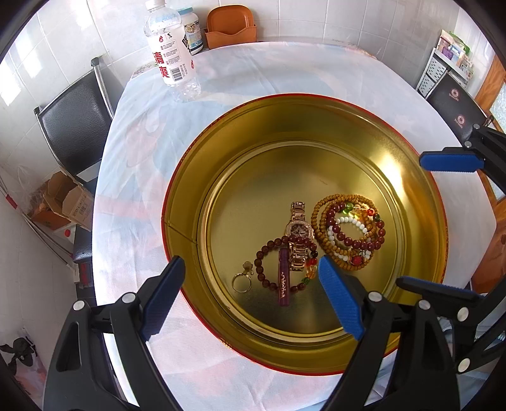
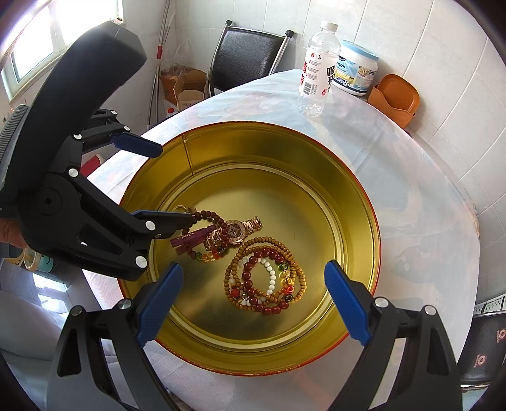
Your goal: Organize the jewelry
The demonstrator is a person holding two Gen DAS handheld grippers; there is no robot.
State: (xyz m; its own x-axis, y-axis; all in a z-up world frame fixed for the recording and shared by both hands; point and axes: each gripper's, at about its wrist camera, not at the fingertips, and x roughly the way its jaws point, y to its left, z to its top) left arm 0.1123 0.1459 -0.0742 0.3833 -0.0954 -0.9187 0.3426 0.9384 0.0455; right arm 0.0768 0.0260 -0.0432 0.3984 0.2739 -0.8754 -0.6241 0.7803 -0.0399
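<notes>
A round gold tin (image 1: pixel 221 132) (image 2: pixel 360 196) stands on the table. In it lie a rose-gold watch (image 1: pixel 297 234) (image 2: pixel 235 232), a dark red bead bracelet (image 1: pixel 264 253), a purple tube (image 1: pixel 283 279) (image 2: pixel 189 242), a ring (image 1: pixel 242 282), and a pile of wooden, red and white bead strands (image 1: pixel 348 232) (image 2: pixel 265 279). My left gripper (image 1: pixel 251 276) (image 2: pixel 164 183) is open and empty above the tin's near rim. My right gripper (image 2: pixel 253 281) (image 1: pixel 449 221) is open and empty above the bead pile.
A water bottle (image 1: pixel 172 47) (image 2: pixel 316 69), a white jar (image 2: pixel 359 68) and an orange holder (image 1: pixel 231 27) (image 2: pixel 395 95) stand at the table's far edge. Black chairs (image 1: pixel 76 123) (image 2: pixel 243 60) and a cardboard box (image 1: pixel 63 202) are beside the table.
</notes>
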